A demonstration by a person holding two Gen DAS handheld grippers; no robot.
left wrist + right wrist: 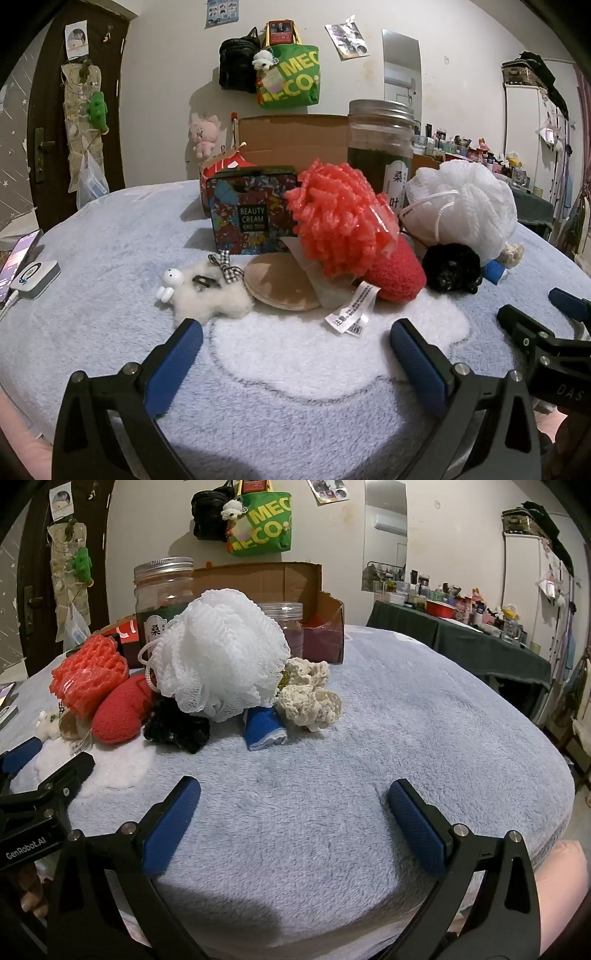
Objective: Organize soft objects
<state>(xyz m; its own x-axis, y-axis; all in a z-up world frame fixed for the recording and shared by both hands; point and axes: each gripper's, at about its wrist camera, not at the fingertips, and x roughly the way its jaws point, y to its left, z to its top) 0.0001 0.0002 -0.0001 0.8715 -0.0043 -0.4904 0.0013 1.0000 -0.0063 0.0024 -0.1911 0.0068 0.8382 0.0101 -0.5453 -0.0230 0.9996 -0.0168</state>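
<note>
Fleece blanket (406, 716) carries the soft pile, ahead of both wide, empty grippers.
White mesh sponge (218, 653) sits ahead-left of the right gripper (294, 801); red mesh ball (332, 218) lies straight ahead of the left gripper (296, 338). Glass jar (380, 147) behind may topple if the sponge is pulled carelessly. Only the left view shows the patterned tin (251, 210); only the right shows the cream knit piece (310, 698).

The blanket (406, 709) was pale blue with a white patch. On it lay a coral-red mesh puff (332, 218), a white one (221, 650), a red knitted piece (397, 273), a black scrunchie (452, 267), a cream crochet flower (310, 698) and a blue cloth (264, 727). The tin (251, 210) bore a busy red-and-blue floral print.
</note>
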